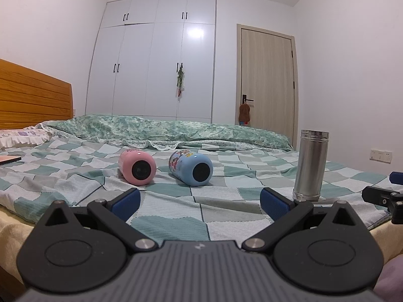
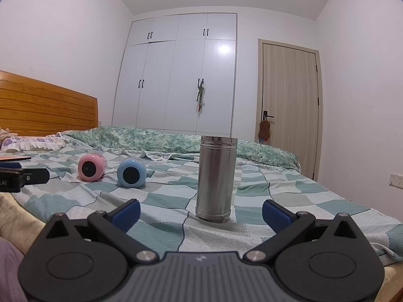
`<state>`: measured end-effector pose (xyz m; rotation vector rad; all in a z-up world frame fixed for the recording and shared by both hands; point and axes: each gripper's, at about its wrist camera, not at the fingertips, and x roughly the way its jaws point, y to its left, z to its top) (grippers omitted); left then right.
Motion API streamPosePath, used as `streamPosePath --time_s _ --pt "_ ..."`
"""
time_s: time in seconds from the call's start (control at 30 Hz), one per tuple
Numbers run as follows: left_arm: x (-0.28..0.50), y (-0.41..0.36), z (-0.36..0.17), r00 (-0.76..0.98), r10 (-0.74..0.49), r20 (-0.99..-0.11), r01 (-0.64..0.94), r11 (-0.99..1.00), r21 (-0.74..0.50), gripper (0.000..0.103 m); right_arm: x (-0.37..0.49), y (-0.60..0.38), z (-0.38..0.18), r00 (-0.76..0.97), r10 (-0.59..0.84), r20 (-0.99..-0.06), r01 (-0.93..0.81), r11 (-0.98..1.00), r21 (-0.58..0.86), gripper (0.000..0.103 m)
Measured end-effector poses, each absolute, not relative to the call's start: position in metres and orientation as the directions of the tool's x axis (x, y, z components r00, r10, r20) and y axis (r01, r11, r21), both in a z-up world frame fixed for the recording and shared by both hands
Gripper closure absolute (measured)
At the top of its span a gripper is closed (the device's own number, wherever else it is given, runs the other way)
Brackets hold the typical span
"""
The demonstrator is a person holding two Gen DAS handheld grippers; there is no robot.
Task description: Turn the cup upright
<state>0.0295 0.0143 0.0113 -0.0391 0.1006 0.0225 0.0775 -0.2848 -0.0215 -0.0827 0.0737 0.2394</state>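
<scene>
A pink cup point(image 1: 137, 167) and a blue cartoon-print cup point(image 1: 192, 167) lie on their sides on the checked bedspread, their bases towards me. A steel cup point(image 1: 310, 165) stands upright at the right. My left gripper point(image 1: 200, 205) is open and empty, a short way in front of the two lying cups. My right gripper point(image 2: 201, 214) is open and empty, with the steel cup point(image 2: 216, 179) standing just ahead between its fingers, apart from them. The pink cup point(image 2: 90, 167) and blue cup point(image 2: 131, 172) show further left in the right wrist view.
A rolled green quilt point(image 1: 163, 130) lies across the far side of the bed. A wooden headboard point(image 1: 30, 98) and pillow point(image 1: 22, 136) are at the left. A flat orange object point(image 1: 8, 159) lies at the left edge. Wardrobe and door stand behind.
</scene>
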Motion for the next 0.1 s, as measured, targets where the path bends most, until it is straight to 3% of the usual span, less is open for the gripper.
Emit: streamPosePath --time_s 0.1 --pt "0.0307 0.0138 0.0112 0.995 0.014 -0.101 -0.018 0.999 -0.037 0.0 0.0775 -0.2845 -0.0215 0.969 0.233 -0.083 -0.239 0.968 -0.074 0.0"
